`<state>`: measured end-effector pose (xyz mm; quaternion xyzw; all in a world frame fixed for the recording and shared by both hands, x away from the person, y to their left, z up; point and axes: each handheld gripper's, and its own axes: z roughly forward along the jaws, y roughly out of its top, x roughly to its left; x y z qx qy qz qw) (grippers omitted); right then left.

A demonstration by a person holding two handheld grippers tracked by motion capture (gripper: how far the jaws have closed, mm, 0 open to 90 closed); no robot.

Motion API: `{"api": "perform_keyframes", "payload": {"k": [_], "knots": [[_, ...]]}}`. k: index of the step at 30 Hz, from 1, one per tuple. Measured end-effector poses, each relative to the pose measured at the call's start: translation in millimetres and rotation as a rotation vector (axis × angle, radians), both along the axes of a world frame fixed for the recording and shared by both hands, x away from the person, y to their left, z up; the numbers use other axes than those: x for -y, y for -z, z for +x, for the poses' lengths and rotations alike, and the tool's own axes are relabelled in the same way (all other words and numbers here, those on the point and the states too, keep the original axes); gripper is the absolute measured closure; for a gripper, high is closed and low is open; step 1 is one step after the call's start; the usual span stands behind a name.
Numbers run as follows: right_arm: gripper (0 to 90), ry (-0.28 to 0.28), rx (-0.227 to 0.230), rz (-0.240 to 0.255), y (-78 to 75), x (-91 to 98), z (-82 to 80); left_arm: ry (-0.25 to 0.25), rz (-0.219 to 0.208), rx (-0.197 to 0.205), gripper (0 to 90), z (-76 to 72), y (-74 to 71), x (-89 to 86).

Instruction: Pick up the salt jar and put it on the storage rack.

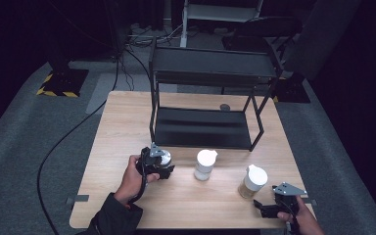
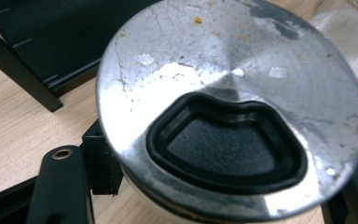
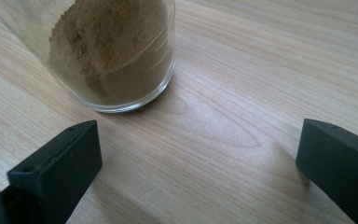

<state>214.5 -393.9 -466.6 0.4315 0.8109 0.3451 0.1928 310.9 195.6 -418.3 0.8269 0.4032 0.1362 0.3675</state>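
A jar with a scuffed silver lid [image 2: 233,93] and a black rubber flap stands on the wooden table [image 1: 127,127] in front of the rack. My left gripper [image 1: 162,165] is shut on this silver-lidded jar [image 1: 166,156], one black jaw on each side of its body below the lid. A white-capped jar of brown powder [image 1: 252,182] stands at the front right. My right gripper [image 1: 263,205] rests open just right of it, near the table's front edge. In the right gripper view the powder jar's glass base [image 3: 116,51] lies beyond the left finger [image 3: 56,168], apart from both jaws.
A black two-level metal rack [image 1: 203,128] stands at the back middle of the table. A white jar [image 1: 205,164] sits between the two other jars. A small round grey object [image 1: 224,106] lies behind the rack. Cables run across the grey floor at left.
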Motion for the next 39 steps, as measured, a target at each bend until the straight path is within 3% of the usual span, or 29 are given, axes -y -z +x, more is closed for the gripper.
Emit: {"api": "perform_keyframes", "payload": {"k": [13, 28, 39], "knots": [[0.0, -0.002, -0.002, -0.001, -0.4, 0.1, 0.2, -0.003, 0.012, 0.015, 30.3, 8.0, -12.4, 8.7], [0.0, -0.005, 0.0, -0.001, -0.1, 0.6, 0.0, 0.006, 0.022, 0.058, 30.4, 23.6, -41.0, 29.7], [0.0, -0.005, 0.0, 0.0, 0.0, 0.8, -0.3, -0.005, 0.034, 0.039, 30.4, 43.0, -47.7, 40.2]]}}
